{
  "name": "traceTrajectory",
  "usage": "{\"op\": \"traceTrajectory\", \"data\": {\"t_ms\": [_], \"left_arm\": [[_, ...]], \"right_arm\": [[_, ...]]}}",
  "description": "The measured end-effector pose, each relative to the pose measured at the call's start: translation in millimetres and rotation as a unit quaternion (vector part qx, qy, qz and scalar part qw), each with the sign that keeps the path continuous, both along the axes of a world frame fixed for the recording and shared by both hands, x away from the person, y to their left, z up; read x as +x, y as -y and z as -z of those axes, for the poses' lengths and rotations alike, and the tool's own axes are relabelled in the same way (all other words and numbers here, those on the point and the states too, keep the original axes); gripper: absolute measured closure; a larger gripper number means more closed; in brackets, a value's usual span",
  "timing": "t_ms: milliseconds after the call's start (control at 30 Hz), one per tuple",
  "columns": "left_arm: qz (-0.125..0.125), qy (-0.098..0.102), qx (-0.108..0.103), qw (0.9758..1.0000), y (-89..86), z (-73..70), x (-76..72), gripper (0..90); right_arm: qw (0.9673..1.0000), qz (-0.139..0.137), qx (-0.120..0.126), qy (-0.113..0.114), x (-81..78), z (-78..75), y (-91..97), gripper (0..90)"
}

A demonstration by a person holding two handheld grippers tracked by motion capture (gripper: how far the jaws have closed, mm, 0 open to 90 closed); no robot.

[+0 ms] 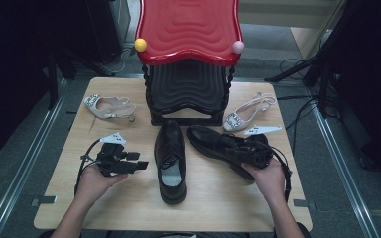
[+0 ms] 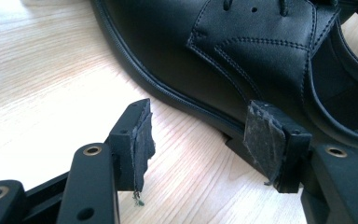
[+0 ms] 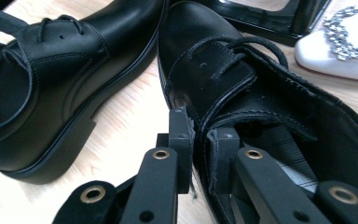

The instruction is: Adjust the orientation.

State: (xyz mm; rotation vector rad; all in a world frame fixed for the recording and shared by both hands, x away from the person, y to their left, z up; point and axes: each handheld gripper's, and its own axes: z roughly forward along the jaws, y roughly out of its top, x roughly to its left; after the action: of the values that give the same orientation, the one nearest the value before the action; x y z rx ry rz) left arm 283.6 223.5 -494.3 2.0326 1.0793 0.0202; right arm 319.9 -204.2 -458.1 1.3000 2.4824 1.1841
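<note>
jaws on glossy black laced shoe

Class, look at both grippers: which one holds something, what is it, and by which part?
The right gripper pinches the right black shoe by the side wall of its opening. The left gripper is open beside the other shoe, holding nothing.

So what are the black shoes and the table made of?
The black shoes look like smooth leather or an imitation, which the pictures cannot tell apart: a soft sheen, stitched seams and laces. The table looks like pale wood or a wood-look laminate, with fine grain lines running across it.
</note>
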Motion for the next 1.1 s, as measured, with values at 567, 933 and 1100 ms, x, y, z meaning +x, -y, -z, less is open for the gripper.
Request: {"op": "traceTrajectory", "data": {"t_ms": [567, 933, 1100], "left_arm": [[-0.006, 0.0, 0.002, 1.0, -2.8, 1.1, -5.5, 41.9], [0.005, 0.004, 0.0, 1.0, 2.1, -0.3, 1.0, 42.0], [0.014, 0.004, 0.001, 0.9999, 8.4, -0.3, 4.2, 42.1]], "right_arm": [[0.9996, -0.008, 0.008, -0.026, -2.3, 9.8, -19.6, 70.7], [0.9988, -0.036, -0.007, -0.031, -13.4, 6.1, -25.5, 71.6], [0.9984, -0.05, -0.012, -0.023, -20.0, 3.9, -35.3, 76.2]]}}
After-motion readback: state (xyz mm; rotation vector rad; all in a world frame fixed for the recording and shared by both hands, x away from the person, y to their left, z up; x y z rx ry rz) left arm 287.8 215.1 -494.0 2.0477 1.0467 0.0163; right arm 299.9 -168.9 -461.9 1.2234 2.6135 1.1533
